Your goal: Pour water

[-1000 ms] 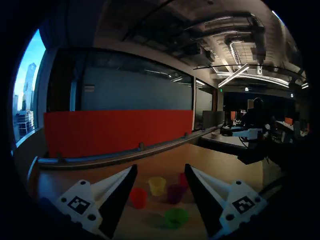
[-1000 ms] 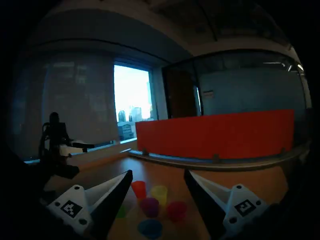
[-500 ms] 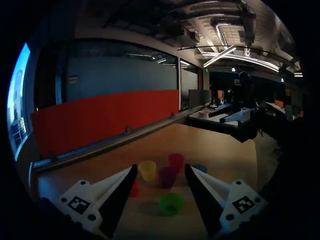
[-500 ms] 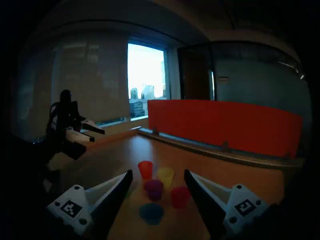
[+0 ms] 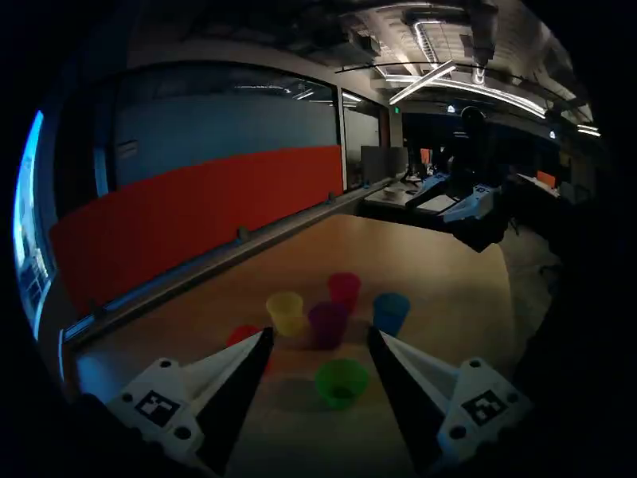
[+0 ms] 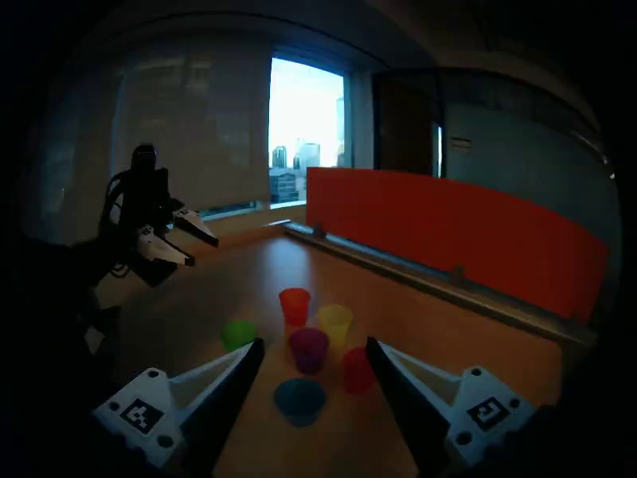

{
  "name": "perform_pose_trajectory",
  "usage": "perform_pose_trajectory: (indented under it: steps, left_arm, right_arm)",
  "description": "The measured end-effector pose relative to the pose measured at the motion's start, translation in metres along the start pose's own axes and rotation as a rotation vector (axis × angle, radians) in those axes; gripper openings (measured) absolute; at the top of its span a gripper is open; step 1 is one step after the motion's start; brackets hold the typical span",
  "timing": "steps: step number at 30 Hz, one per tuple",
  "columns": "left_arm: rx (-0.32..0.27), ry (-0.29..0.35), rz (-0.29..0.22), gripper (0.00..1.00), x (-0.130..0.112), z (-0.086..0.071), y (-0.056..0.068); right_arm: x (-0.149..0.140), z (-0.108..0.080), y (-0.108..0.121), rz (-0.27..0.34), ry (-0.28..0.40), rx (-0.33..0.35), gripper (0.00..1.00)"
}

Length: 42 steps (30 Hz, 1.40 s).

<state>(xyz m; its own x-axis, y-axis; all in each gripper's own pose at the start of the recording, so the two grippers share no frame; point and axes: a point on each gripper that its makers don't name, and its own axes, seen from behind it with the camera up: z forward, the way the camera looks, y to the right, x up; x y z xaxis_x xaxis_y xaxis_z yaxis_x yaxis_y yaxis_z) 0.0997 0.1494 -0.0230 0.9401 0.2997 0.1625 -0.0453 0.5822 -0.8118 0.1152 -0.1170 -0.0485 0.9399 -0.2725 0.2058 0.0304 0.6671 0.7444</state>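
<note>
**Both hand-held grippers open, closing on the cup cluster: no grasp, no pour**

Dim office, wooden table (image 5: pixel 454 271) against a red partition (image 5: pixel 199 199).

The left hand-held gripper (image 5: pixel 319 333) is spread and empty. The purple cup (image 5: pixel 328 323) sits just past its tips and the green cup (image 5: pixel 341 382) lies between the fingers. The right hand-held gripper (image 6: pixel 314 344) is also spread and empty. The purple cup (image 6: pixel 308 349) is at its tips and the blue cup (image 6: pixel 299 398) is nearest to it.

Change over the last second: both cameras have pitched down and swung toward the cups, so the cluster now sits higher and fuller in both views. The blue cup (image 5: pixel 390 311) has come clear of the right finger in the left gripper view. My read is that this is still the approach, with nothing picked up and no source cup chosen. I cannot tell whether any cup holds water.

View differences:
- The left gripper view has the orange-red cup (image 5: pixel 243 334) partly behind its own finger. It also shows ceiling lights and the right hand-held gripper (image 5: pixel 470 213) farther off.
- The right gripper view gives the orange-red cup (image 6: pixel 294 304) whole. It also shows a bright window (image 6: pixel 306 131) and the left hand-held gripper (image 6: pixel 171 237) held above the table's far side.
</note>
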Motion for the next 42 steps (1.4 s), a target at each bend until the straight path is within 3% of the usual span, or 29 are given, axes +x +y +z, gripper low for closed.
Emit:
perform_pose_trajectory:
  steps: [23, 42]
  left_arm:
    - [-0.075, -0.182, -0.002, 0.87, -0.088, 0.03, 0.008]
    - [-0.165, -0.33, 0.012, 0.87, -0.152, 0.052, 0.025]
  right_arm:
    - [-0.084, 0.034, -0.004, -0.027, -0.15, 0.04, 1.0]
    - [-0.143, 0.058, -0.007, -0.049, -0.258, 0.067, 1.0]
